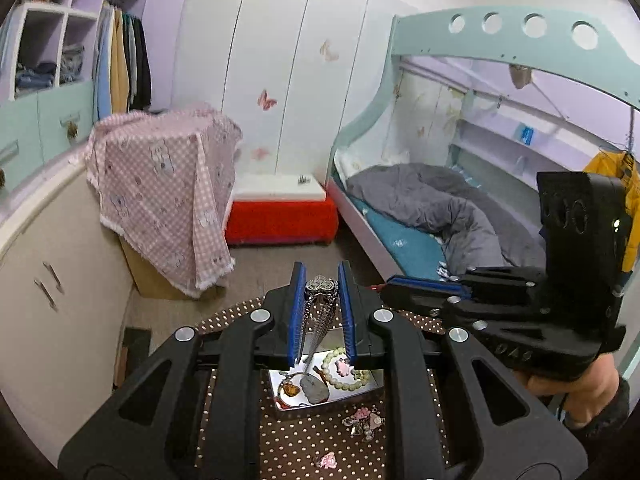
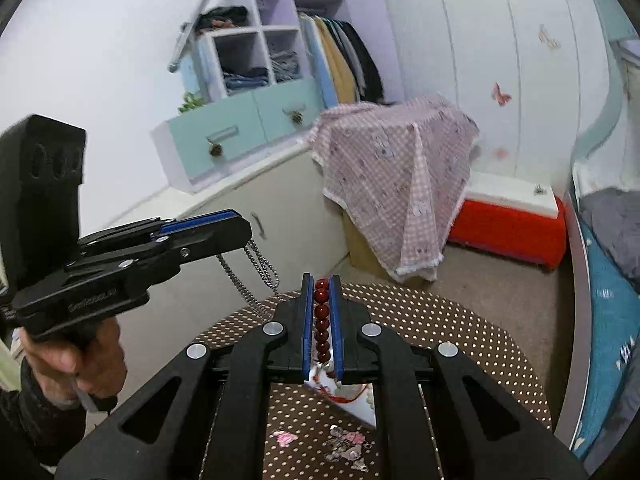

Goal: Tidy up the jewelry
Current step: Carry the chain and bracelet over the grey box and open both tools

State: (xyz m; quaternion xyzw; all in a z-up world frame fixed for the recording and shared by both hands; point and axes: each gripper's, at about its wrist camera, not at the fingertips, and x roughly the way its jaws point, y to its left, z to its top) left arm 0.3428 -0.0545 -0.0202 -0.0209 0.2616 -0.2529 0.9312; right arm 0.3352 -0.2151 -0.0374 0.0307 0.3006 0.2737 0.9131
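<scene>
In the left wrist view my left gripper [image 1: 321,276] is shut on a silver heart necklace [image 1: 321,286], whose chains hang down between the blue pads. Below it a mirrored tray [image 1: 332,400] holds a pale green bead bracelet [image 1: 345,378], a grey stone pendant [image 1: 314,389] and an amber pendant [image 1: 291,390]. My right gripper [image 2: 321,280] is shut on a dark red bead bracelet [image 2: 321,322], lifted above the tray [image 2: 360,408]. Each gripper shows in the other's view: the right gripper [image 1: 390,282] to the right, the left gripper [image 2: 245,227] with the dangling chain [image 2: 260,268] to the left.
A brown polka-dot tablecloth [image 1: 304,440] covers the round table, with pink charms [image 1: 364,420] and a pink clip [image 1: 326,460] lying loose near the tray. Beyond stand a pink checked cloth over a box [image 1: 164,192], a red box [image 1: 280,220], a bunk bed [image 1: 420,208] and cabinets [image 2: 240,128].
</scene>
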